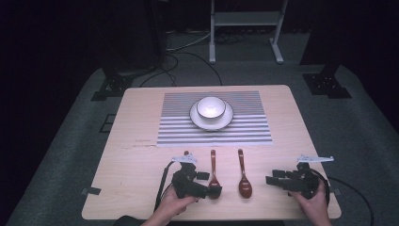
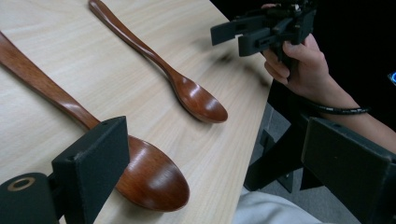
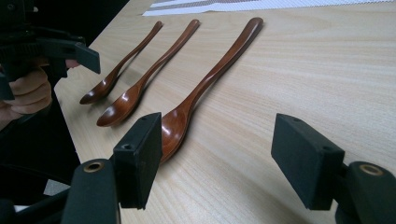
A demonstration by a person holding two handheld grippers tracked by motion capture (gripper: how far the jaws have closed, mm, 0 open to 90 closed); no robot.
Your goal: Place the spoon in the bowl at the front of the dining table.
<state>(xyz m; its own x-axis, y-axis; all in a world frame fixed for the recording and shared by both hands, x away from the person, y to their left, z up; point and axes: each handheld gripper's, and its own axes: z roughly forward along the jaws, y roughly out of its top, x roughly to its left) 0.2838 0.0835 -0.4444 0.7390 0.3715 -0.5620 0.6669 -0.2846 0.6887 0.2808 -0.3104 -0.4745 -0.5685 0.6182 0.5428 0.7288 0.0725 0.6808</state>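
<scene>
Three brown wooden spoons [image 3: 205, 77] lie side by side on the worktop [image 1: 141, 165], nearer than the striped placemat [image 1: 254, 127]; left tool [image 1: 207, 183] and right tool [image 1: 275, 178] both spread, holding nothing.

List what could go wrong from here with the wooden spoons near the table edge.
1. The left tool sits at the middle spoon's rounded, glossy bowl; gripped there, it may slip out.
2. The spoons lie near the table edge; a nudge could push the right spoon off.
</scene>
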